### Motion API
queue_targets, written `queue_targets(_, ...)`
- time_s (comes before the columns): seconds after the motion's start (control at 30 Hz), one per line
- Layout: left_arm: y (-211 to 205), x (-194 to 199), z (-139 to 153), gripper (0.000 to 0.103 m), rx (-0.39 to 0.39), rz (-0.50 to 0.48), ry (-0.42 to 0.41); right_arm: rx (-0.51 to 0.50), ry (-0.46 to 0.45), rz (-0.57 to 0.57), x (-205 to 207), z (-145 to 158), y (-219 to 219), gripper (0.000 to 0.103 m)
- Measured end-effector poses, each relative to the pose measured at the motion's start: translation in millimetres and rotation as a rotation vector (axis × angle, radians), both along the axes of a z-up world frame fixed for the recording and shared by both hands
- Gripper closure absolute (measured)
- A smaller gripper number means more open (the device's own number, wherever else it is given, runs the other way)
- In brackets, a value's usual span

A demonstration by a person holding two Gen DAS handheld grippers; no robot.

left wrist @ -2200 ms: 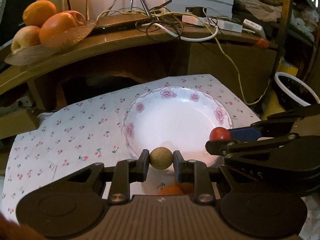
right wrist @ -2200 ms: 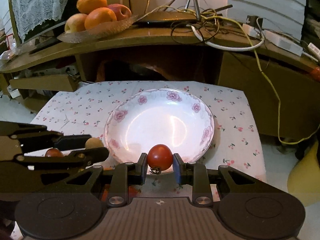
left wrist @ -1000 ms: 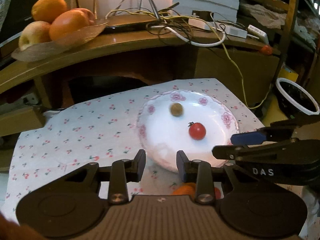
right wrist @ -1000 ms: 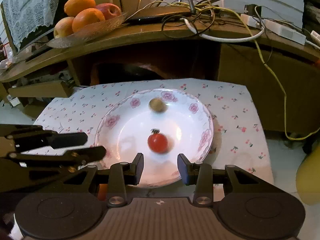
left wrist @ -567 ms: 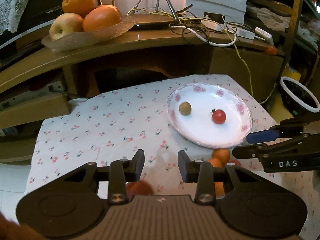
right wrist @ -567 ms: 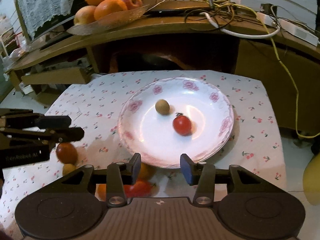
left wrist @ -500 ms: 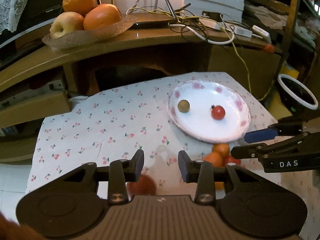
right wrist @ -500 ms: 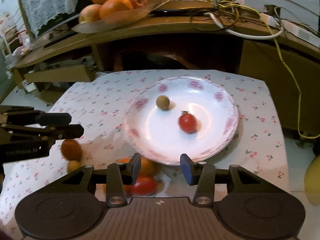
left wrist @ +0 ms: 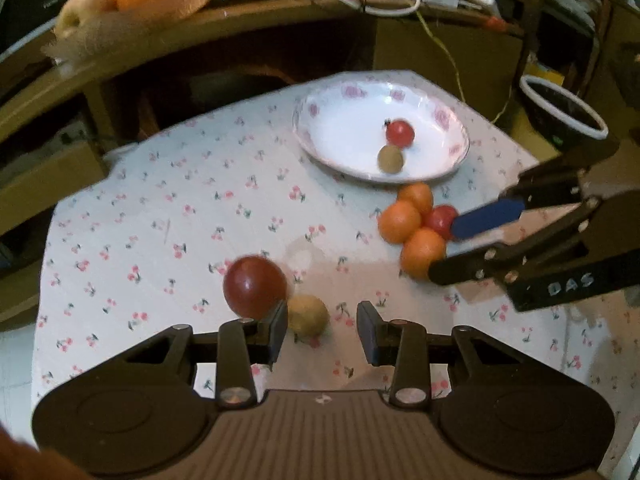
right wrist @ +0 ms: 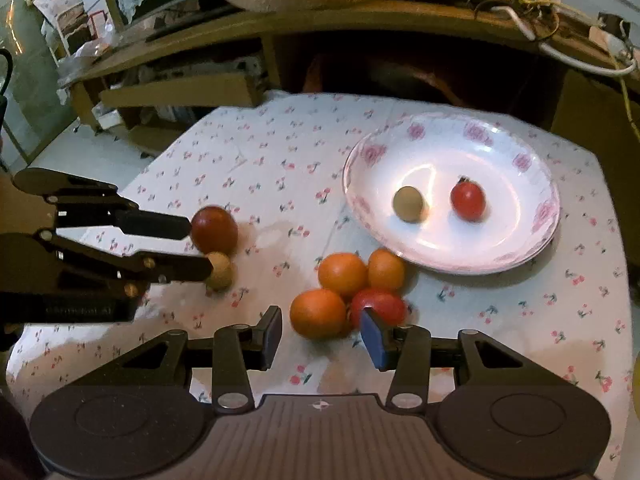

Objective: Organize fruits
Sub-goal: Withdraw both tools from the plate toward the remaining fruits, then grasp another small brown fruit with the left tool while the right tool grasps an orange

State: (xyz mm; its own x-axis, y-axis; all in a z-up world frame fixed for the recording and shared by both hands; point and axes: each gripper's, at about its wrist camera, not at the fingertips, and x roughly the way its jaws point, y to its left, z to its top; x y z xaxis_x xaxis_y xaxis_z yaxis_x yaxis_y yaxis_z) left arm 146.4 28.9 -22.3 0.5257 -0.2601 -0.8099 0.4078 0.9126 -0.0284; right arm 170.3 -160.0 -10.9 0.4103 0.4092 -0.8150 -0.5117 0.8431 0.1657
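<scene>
Left wrist: left gripper point(left wrist: 322, 330) parted around tan fruit point(left wrist: 308, 315); right gripper point(right wrist: 320, 330) spread at orange point(right wrist: 318, 313). Next: clamp, carry to plate point(right wrist: 516, 258).

Both grippers released their fruits into the plate point(right wrist: 548, 216), then drew back from it: the left gripper point(left wrist: 322, 330) to a tan fruit point(left wrist: 308, 315), the right gripper point(right wrist: 320, 334) to the oranges point(right wrist: 318, 312).

White plate point(right wrist: 536, 236) (pink roses), cherry-print tablecloth point(right wrist: 256, 160).
</scene>
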Motion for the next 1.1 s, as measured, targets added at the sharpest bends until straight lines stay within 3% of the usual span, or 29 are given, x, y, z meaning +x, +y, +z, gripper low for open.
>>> queue_targets(0.43, -12.7, 4.7, -23.1, 0.053, 0.028, 0.007, 0.002, 0.019, 0.009, 0.011, -3.4, 4.0, 2.2, 0.055)
queue_targets(0.67, -17.5, -1.7, -20.2, 0.068, 0.023, -0.042, -0.010, 0.025, 0.017, 0.038, -5.7, 5.1, 3.6, 0.055)
queue_targets(0.83, -16.7, -2.1, -19.3, 0.068, 0.018, -0.047, -0.007, 0.022, 0.028, 0.040, -4.1, 0.3, 7.8, 0.055)
queue_targets(1.1, -17.5, 5.0, -22.9, 0.067, 0.008, -0.018, -0.008, -0.020, -0.028, 0.038, -3.7, -5.2, 17.9, 0.050)
